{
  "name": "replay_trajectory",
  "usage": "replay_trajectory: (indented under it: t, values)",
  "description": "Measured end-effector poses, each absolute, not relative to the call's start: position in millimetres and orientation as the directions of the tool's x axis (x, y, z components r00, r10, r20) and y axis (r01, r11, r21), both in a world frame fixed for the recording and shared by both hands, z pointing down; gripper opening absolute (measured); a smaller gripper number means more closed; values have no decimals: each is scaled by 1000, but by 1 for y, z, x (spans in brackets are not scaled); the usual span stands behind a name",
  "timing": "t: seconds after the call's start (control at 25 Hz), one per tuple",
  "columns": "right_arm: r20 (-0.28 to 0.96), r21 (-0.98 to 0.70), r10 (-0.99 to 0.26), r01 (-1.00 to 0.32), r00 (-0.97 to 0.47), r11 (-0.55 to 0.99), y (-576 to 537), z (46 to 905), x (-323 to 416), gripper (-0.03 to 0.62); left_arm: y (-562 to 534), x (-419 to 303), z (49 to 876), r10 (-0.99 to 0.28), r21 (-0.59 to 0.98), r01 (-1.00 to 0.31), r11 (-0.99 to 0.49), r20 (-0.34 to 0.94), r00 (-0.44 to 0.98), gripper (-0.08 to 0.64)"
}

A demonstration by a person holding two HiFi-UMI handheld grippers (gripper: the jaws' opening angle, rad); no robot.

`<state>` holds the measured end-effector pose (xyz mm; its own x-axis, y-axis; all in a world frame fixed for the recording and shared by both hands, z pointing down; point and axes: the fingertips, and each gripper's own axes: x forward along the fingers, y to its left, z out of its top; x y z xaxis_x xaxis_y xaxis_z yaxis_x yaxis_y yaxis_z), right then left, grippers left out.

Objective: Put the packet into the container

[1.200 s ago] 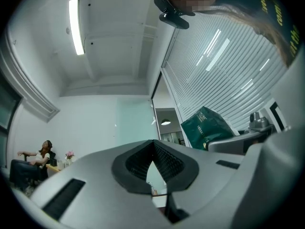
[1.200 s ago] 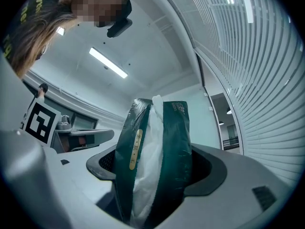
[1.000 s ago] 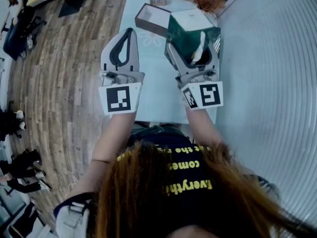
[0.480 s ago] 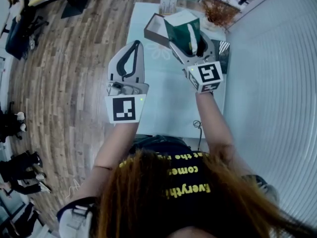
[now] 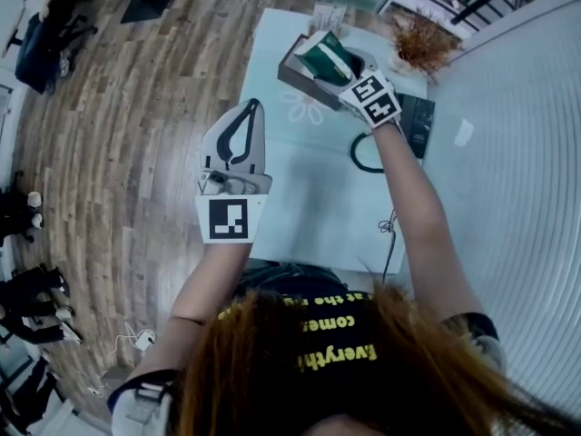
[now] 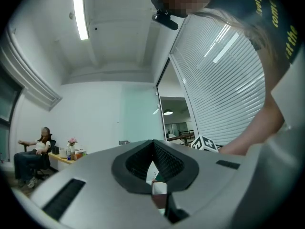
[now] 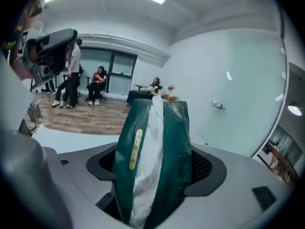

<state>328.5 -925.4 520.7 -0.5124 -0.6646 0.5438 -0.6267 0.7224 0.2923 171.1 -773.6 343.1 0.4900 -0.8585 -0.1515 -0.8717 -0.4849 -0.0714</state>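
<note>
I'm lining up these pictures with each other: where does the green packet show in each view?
Head view: green packet top centre, in the right gripper at the box.
Left gripper view: perhaps the green-white sliver through the jaws' opening; unsure.
Right gripper view: centre, clamped between the jaws.
Shared landmark: the marker cube, in head and left gripper views.

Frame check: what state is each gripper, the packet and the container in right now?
left gripper: shut, nothing held.
right gripper: shut on the packet.
packet: gripped, tilted, at the container's opening, not yet released.
container: open, standing on the table.
</note>
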Motion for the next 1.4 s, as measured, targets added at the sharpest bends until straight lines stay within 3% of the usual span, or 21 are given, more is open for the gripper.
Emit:
replay_trajectory:
  t: [0.28,0.48,0.72,0.96,1.16,1.24,1.32,1.4]
  values:
    - [711,196,-477,-505,-517,840,-962,561,332,377,-773,167,356,-861,-67,-870,-489,-124,493,2]
    - [806,202,-395,-421,-442,884,-970,591,333,377,-774,162,361,-867,-63,-875,-480,-114,484,2]
    - [838,139,-327,-408,-437,903,-969,607,325,380,-776,152,368,-876,-62,-880,-471,-86,475,2]
    - [822,137,-340,-421,-457,897,-976,608,325,420,-786,139,366,-889,-87,-893,-441,-97,448,2]
    - [821,156,-343,-399,-457,903,-968,601,323,412,-788,137,362,-889,-82,-896,-436,-114,443,2]
    - [821,166,-344,-386,-456,907,-964,598,322,365,-787,138,363,-887,-82,-894,-440,-112,447,2]
    - [820,191,-359,-378,-446,906,-962,594,320,203,-786,139,364,-887,-83,-893,-443,-108,449,2]
    - [812,201,-378,-394,-445,897,-961,591,319,117,-785,139,363,-885,-85,-892,-444,-112,451,2]
